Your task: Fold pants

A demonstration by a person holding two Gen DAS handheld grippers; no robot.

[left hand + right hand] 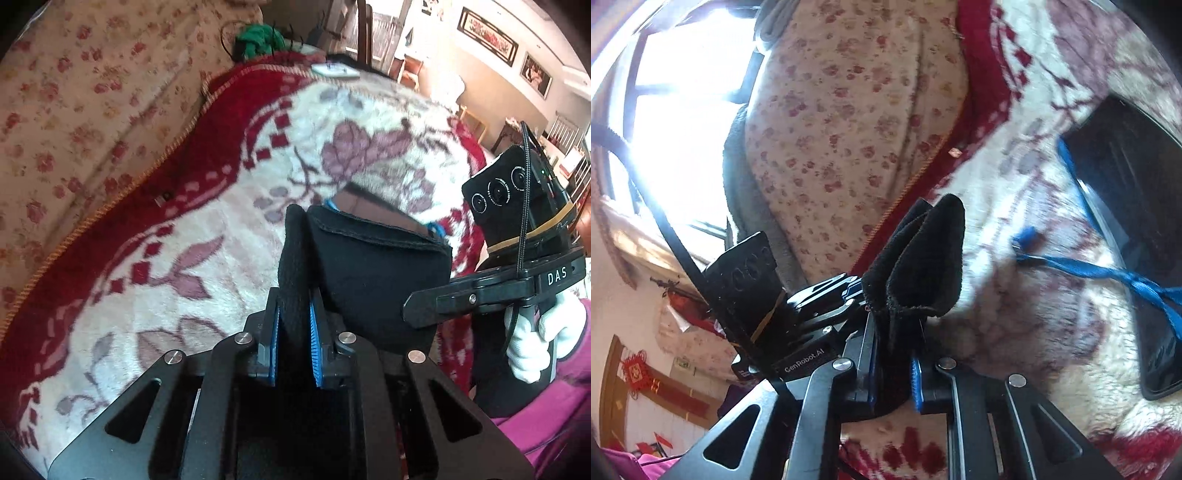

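Gripping black pants (373,280) at two points. Left gripper (294,332) clamped on thick fold of black fabric; fold stands up between blue pads (314,341), rest of garment drapes to right of fingers. Right gripper (892,354) clamped on bunched black cloth rising ahead of fingertips. Blue drawstring (1108,273) trails right of right fingers over red-and-white floral blanket (192,236). White-gloved hand (543,343) holds right gripper's handle.
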